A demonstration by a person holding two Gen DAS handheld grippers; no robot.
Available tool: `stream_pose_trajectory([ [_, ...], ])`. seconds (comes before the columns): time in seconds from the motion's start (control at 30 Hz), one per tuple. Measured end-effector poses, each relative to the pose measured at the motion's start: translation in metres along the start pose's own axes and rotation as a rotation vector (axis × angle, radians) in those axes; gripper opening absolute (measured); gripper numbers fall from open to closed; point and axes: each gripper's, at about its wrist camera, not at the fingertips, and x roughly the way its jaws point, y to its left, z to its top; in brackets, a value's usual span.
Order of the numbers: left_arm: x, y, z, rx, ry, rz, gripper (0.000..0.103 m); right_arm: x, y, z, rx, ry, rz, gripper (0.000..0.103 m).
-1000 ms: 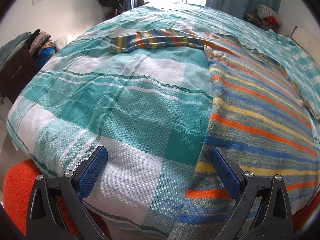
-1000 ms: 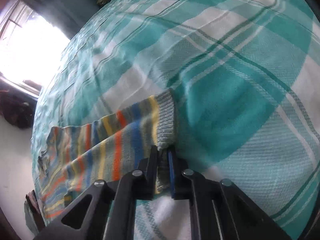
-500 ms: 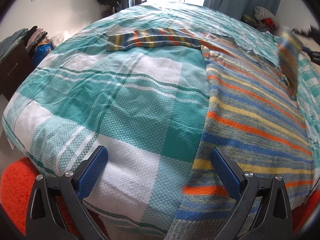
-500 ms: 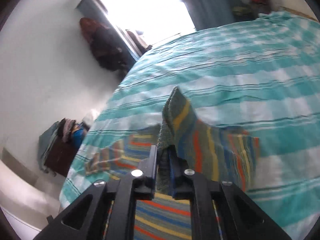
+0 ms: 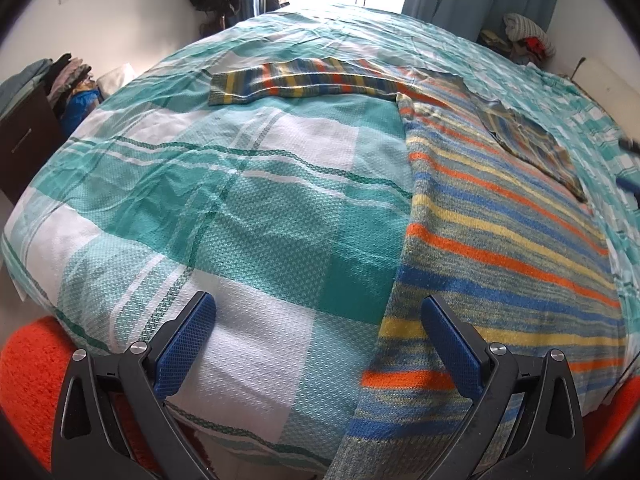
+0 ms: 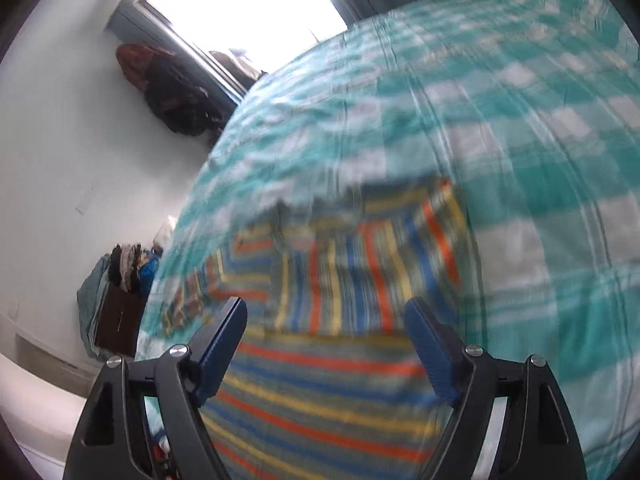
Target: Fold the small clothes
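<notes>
While no writing shows, each hand-held gripper, left [image 5: 318, 344] and right [image 6: 326, 350], gapes empty over the striped sweater [image 5: 500, 240].

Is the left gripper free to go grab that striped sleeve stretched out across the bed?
Probably yes. The left gripper is open and empty, and only bare bedspread lies between it and the outstretched sleeve, though that lies far across the bed.
</notes>
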Motion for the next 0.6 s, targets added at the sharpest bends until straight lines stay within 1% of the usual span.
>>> stream_pose_trajectory([
  [0.07, 0.0, -0.001, 0.0, 0.008, 0.0, 0.007, 0.102, 0.012, 0.007, -0.039, -0.04, 0.034, -0.008, 0.081],
  [0.1, -0.001, -0.002, 0.0, 0.014, -0.001, 0.011, 0.102, 0.017, 0.013, -0.059, -0.068, 0.04, -0.032, 0.081],
  [0.13, -0.002, -0.003, 0.001, 0.019, 0.0, 0.013, 0.102, 0.024, 0.021, -0.081, -0.109, 0.042, -0.072, 0.081],
  [0.17, -0.002, -0.004, 0.001, 0.02, 0.003, 0.011, 0.102, 0.027, 0.025, -0.095, -0.135, 0.041, -0.102, 0.081],
  [0.27, -0.004, -0.008, 0.007, 0.025, 0.013, -0.002, 0.102, 0.036, 0.046, -0.141, -0.268, 0.036, -0.27, 0.081],
  [0.3, -0.003, -0.009, 0.01, 0.029, 0.016, -0.003, 0.102, 0.036, 0.051, -0.153, -0.298, 0.018, -0.314, 0.081],
  [0.33, -0.003, -0.011, 0.014, 0.036, 0.019, -0.002, 0.102, 0.034, 0.055, -0.163, -0.321, -0.003, -0.331, 0.081],
  [0.37, -0.002, -0.014, 0.019, 0.047, 0.018, 0.001, 0.102, 0.032, 0.058, -0.171, -0.329, -0.024, -0.337, 0.082],
  [0.43, 0.0, -0.019, 0.031, 0.063, 0.004, 0.011, 0.102, 0.029, 0.06, -0.177, -0.322, -0.051, -0.357, 0.091],
  [0.47, -0.001, -0.021, 0.038, 0.064, -0.017, 0.015, 0.102, 0.027, 0.061, -0.18, -0.322, -0.065, -0.376, 0.1],
  [0.5, -0.002, -0.022, 0.044, 0.064, -0.037, 0.015, 0.102, 0.029, 0.06, -0.18, -0.33, -0.081, -0.396, 0.103],
  [0.6, 0.002, -0.026, 0.062, 0.069, -0.091, 0.029, 0.102, 0.032, 0.059, -0.182, -0.369, -0.091, -0.448, 0.103],
])
